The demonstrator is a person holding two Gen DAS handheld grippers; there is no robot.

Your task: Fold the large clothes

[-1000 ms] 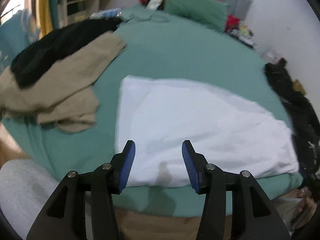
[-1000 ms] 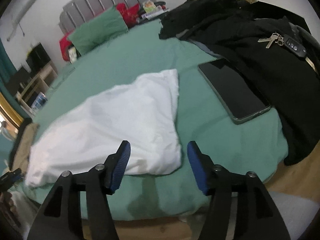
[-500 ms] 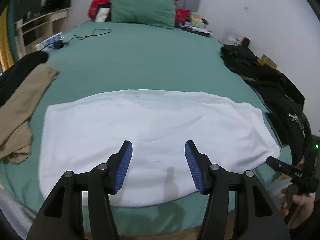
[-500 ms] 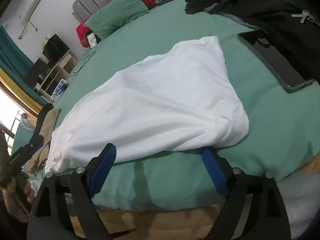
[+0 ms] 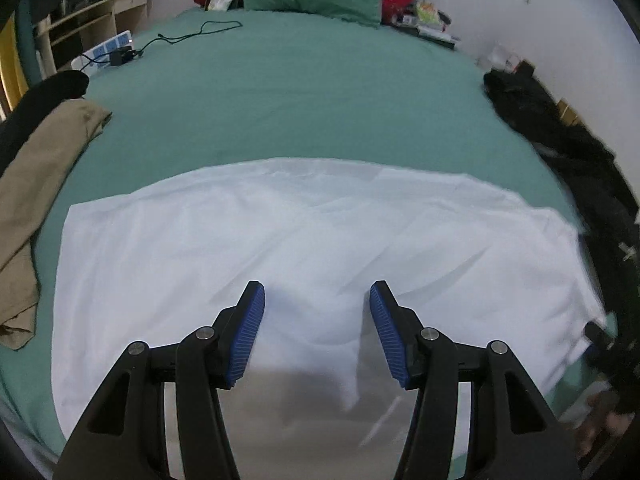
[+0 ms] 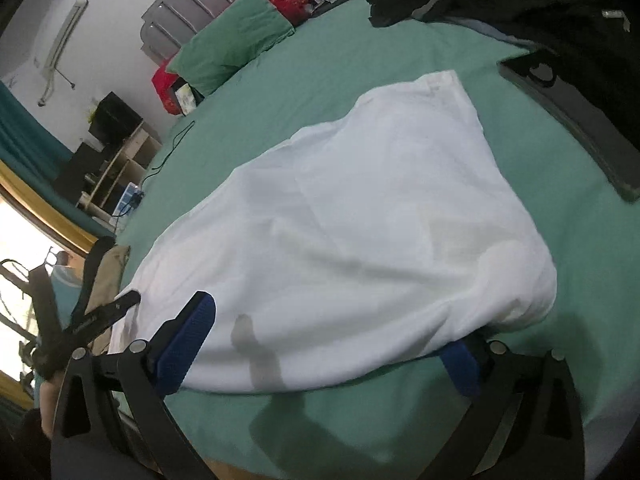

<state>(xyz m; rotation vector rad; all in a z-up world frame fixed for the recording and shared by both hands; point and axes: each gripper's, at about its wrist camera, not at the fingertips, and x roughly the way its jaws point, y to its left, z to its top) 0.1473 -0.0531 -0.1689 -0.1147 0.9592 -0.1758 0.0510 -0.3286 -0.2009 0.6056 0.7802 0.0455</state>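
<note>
- White garment (image 5: 304, 240) lies spread flat on green bed (image 5: 300, 92).
- Left gripper (image 5: 317, 312) above it, fingers apart, empty.
- Right gripper (image 6: 320, 344) fingers opening wide, straddling garment's near edge.

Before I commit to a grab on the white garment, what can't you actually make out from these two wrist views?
- white garment: near hem in the left wrist view, hidden behind the left gripper.
- right gripper, jaws opening: its right pad sits partly under the cloth's bulging corner; contact unclear.
- black clothes: cut off by the right wrist view's edge.
- Garment type: sleeves or collar not discernible.
</note>
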